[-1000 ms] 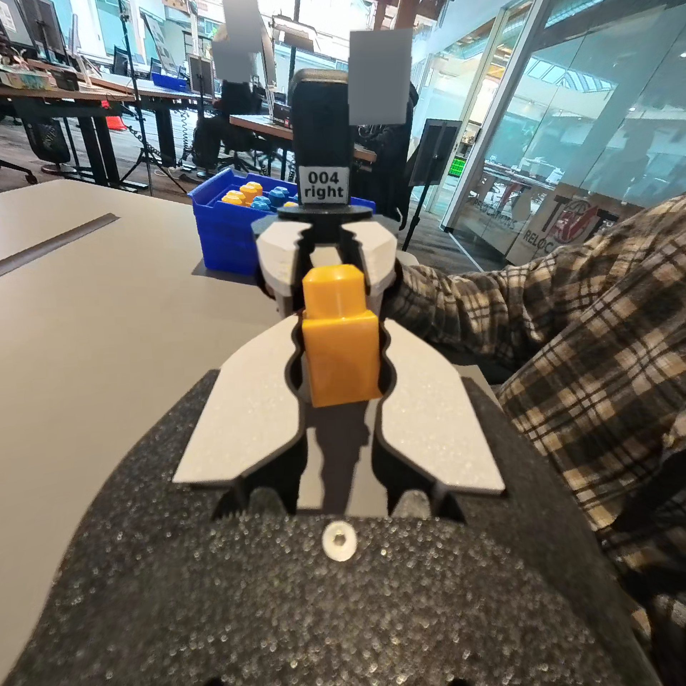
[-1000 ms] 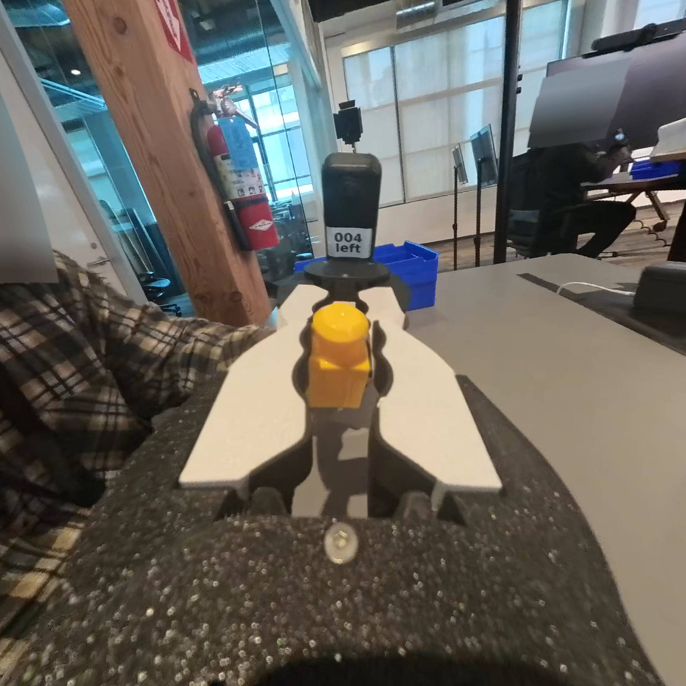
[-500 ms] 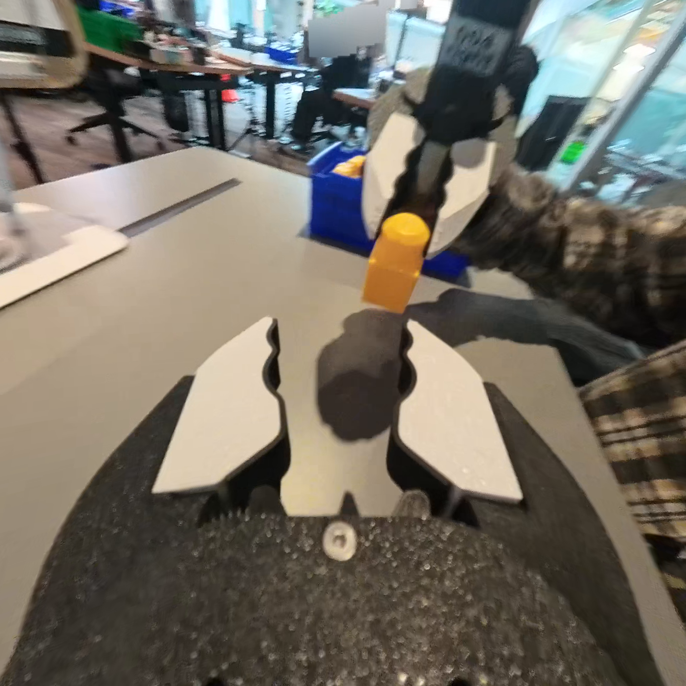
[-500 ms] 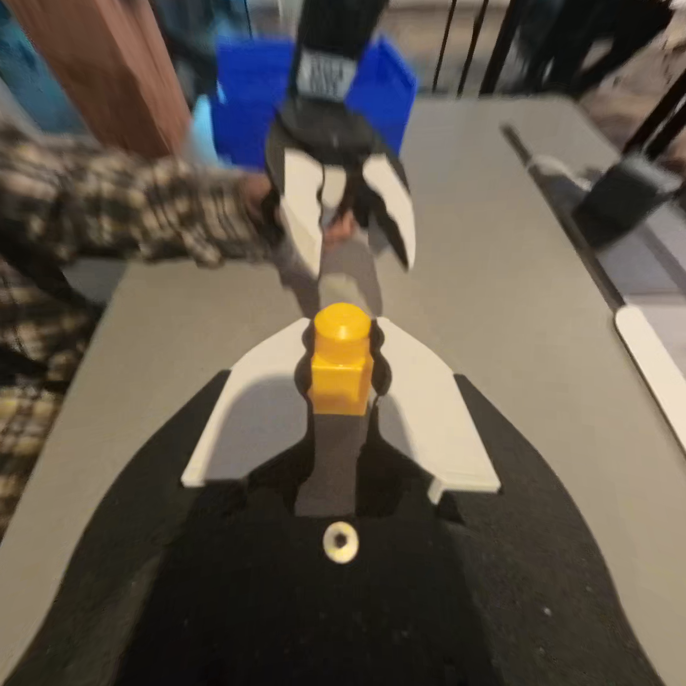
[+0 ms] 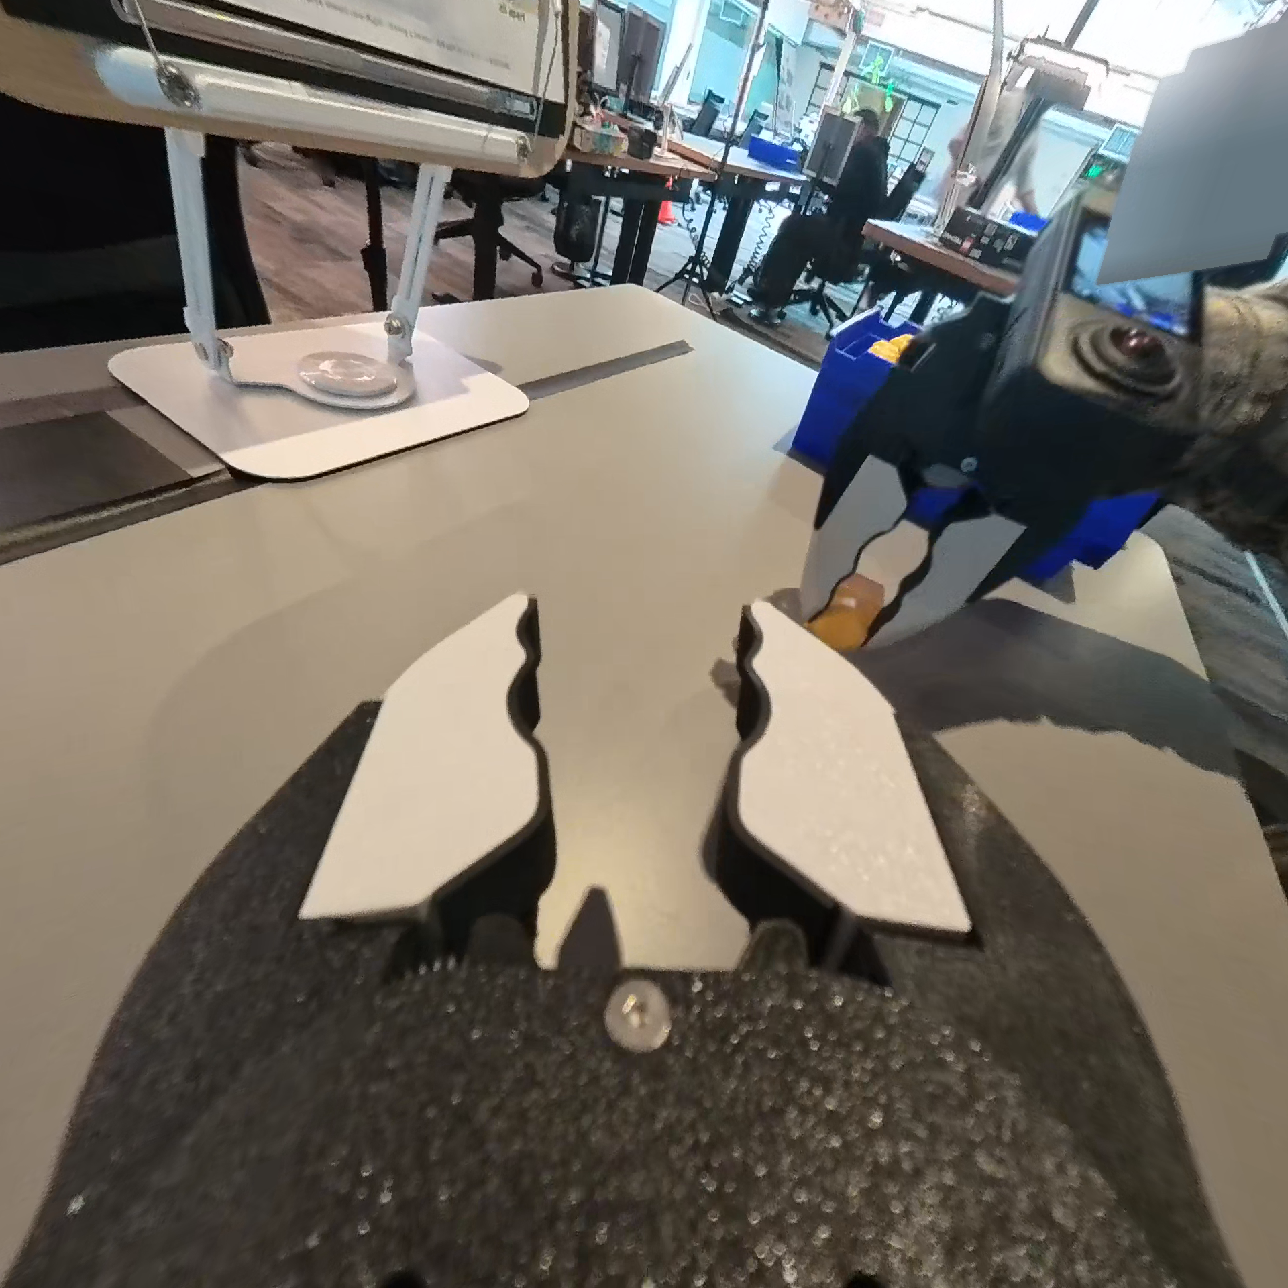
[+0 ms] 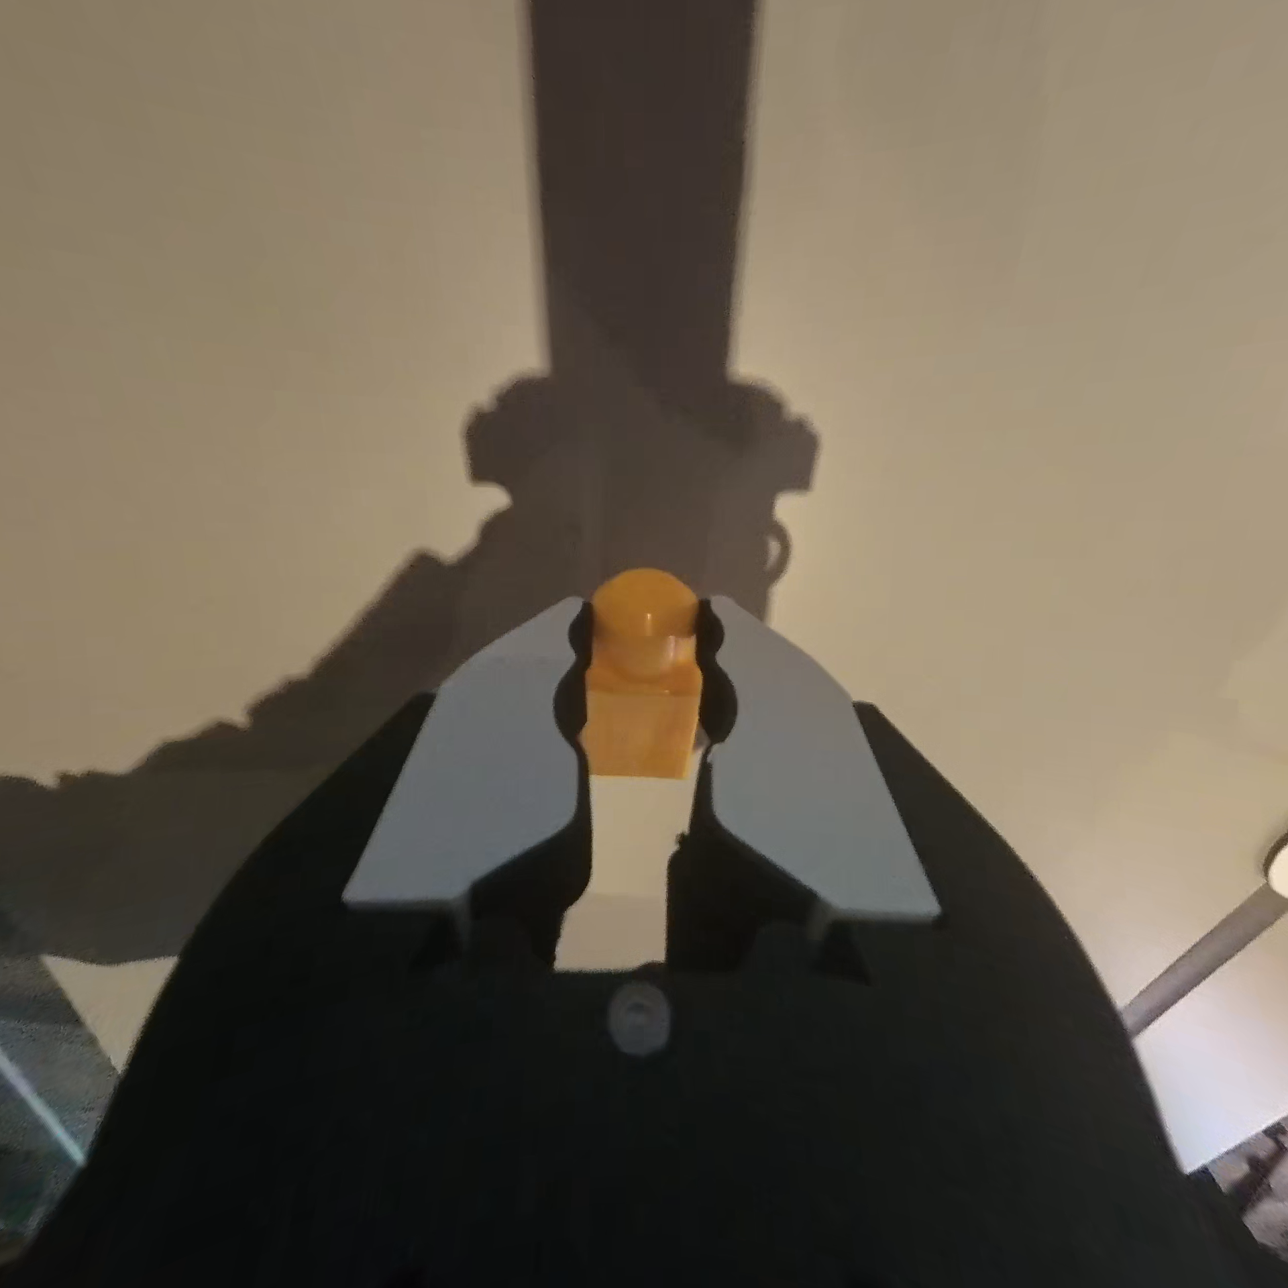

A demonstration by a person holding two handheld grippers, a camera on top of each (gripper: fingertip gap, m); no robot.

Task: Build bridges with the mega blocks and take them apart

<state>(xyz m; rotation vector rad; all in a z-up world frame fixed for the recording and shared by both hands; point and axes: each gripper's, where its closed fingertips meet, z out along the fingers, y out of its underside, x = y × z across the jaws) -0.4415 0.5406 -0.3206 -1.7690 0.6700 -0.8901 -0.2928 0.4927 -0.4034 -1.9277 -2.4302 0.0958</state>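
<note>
block: orange plastic, smooth, glossy, with a highlight on the stud
left claw: fingers faced in pale grey, fine-grained matt material; black edges
left claw body: black, coarse pebbled finish, with 1 shiny metal screw
right claw: same pale matt faces, black edges
desk: smooth pale grey top, soft sheen
bin: blue plastic, glossy
stand base: flat white plate, smooth, with a shiny metal disc
sleeve: woven cloth, blurred
</note>
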